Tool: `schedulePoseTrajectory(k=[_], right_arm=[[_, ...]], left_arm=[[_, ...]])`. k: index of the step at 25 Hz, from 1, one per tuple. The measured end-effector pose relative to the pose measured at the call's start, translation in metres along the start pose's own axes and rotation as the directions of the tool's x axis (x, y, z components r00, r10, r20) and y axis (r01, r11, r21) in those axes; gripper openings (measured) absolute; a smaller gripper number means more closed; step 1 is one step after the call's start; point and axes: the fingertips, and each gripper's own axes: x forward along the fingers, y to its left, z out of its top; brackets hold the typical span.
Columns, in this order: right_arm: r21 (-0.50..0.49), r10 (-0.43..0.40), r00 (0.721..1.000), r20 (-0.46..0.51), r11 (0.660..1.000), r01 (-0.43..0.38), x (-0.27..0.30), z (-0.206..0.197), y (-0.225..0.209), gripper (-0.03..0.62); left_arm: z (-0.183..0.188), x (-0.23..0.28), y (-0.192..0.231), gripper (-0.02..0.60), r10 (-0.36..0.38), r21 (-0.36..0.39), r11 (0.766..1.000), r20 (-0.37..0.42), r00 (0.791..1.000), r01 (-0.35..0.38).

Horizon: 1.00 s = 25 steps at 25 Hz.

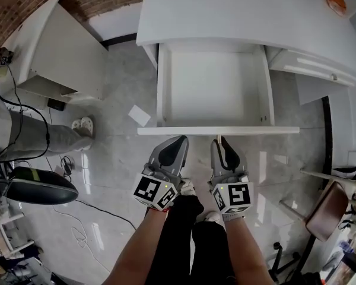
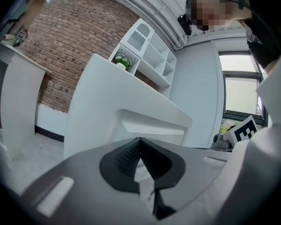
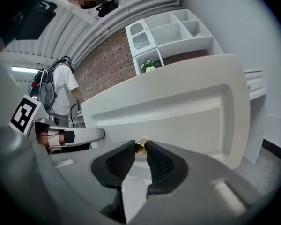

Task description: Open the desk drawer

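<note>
I am keeping the right gripper (image 3: 140,154) pinched on the small brass knob (image 3: 141,147), which is sitting right between its jaw tips and is fixed to the drawer front (image 3: 178,111) directly ahead of them. Just to the left of it, the left gripper (image 2: 140,142) is hovering with its jaws pressed together on nothing, tips pointing at the same white panel. Beyond that panel the drawer (image 1: 164,82) is standing well out from under the desk (image 1: 237,10), showing a bare white floor with nothing in it, so I am judging the opening to be done or very nearly so. I am expecting an empty box like this to be light and to run easily, with the panel itself stiff. The knob is the only place to take hold, and it is tiny, round and smooth metal that looks likely to slip. I am therefore wanting the grip deep on it, close to the panel, and any pull kept straight back toward me rather than sideways. Farthest ahead of the right gripper, a white shelf unit (image 3: 173,29) holding a green plant (image 3: 150,65) is rising behind the desk against a brick wall (image 3: 112,60).
</note>
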Motion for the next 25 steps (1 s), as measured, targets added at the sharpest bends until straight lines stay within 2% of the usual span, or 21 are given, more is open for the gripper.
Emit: schedulePoseTrajectory(k=[15,25], right_arm=[[-0.017,0.036,0.999,-0.008,0.999,-0.036,-0.021,-0.009,0.006,0.077],[-0.034,0.045,0.999,-0.021,0.998,-0.046,-0.021,-0.009,0.006,0.080]], left_arm=[[-0.010,-0.017,-0.012,0.003,0.043,-0.029,0.999,0.016,0.999,-0.043],[-0.010,-0.020,-0.020,0.003,0.040,-0.021,0.999,0.014,0.999,-0.040]])
